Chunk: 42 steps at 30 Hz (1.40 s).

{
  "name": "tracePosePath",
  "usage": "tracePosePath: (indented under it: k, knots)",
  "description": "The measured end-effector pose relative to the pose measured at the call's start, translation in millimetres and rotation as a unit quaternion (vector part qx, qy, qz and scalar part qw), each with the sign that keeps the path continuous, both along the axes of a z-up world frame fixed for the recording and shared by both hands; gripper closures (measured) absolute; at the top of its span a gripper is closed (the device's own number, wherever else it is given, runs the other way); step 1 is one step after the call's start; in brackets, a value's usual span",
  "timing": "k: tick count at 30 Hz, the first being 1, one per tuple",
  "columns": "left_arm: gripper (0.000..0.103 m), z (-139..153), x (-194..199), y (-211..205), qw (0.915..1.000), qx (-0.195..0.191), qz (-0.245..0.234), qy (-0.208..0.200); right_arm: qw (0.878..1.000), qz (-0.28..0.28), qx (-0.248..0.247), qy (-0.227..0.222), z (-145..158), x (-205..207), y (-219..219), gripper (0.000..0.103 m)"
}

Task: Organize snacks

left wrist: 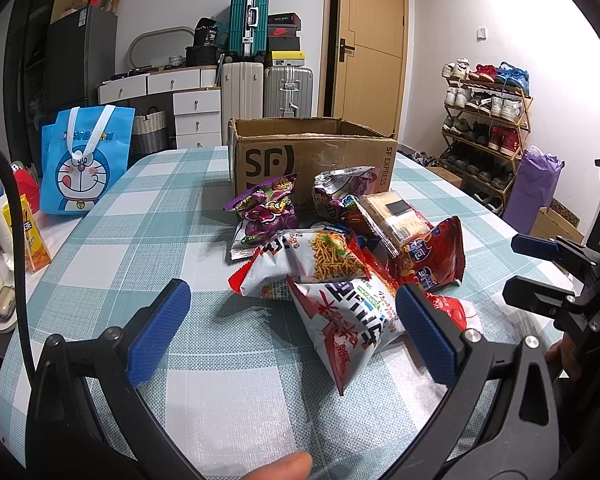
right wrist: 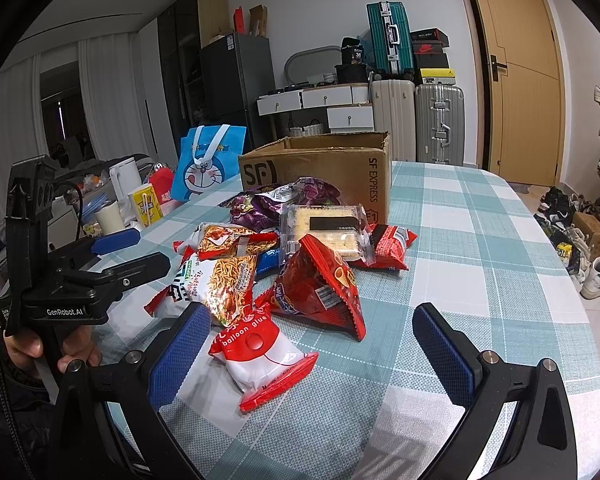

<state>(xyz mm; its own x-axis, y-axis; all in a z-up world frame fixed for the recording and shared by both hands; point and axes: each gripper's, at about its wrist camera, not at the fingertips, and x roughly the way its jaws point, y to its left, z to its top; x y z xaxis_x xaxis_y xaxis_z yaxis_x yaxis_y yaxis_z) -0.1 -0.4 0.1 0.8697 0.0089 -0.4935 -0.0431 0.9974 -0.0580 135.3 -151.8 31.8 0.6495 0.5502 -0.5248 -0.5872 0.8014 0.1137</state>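
Note:
A heap of snack packets lies on the checked table in front of an open SF Express cardboard box (left wrist: 312,152) (right wrist: 320,168). The heap holds a white noodle-snack bag (left wrist: 340,312) (right wrist: 216,280), a purple bag (left wrist: 264,212) (right wrist: 260,204), a red bag (left wrist: 432,256) (right wrist: 320,280), a clear cracker pack (left wrist: 392,216) (right wrist: 324,228) and a red-white "balloon glue" packet (right wrist: 260,352). My left gripper (left wrist: 292,296) is open, its fingers either side of the white bag's near end. My right gripper (right wrist: 312,320) is open around the balloon glue packet.
A blue Doraemon bag (left wrist: 84,160) (right wrist: 208,160) stands at the table's left edge, with a yellow drink carton (left wrist: 24,232) (right wrist: 146,204) beside it. Suitcases, drawers and a door stand behind. A shoe rack (left wrist: 488,128) is at the right.

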Motion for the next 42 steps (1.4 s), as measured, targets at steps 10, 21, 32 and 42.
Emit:
tracePosePath:
  k: [10,21,32,42]
  knots:
    - [0.001,0,0,0,1.0,0.0,0.0,0.0,1.0,0.002,0.0,0.001,-2,0,2,0.0]
    - [0.001,0,0,0,1.0,0.001,0.0,0.0,1.0,0.002,-0.002,0.003,-7,0,3,0.0]
    - [0.001,0,1,-3,1.0,0.003,-0.003,0.005,1.0,-0.004,-0.022,0.02,-5,6,8,0.0]
    - [0.001,-1,2,-4,0.9999,0.005,-0.006,0.01,0.996,0.002,-0.039,0.081,-11,10,26,0.0]
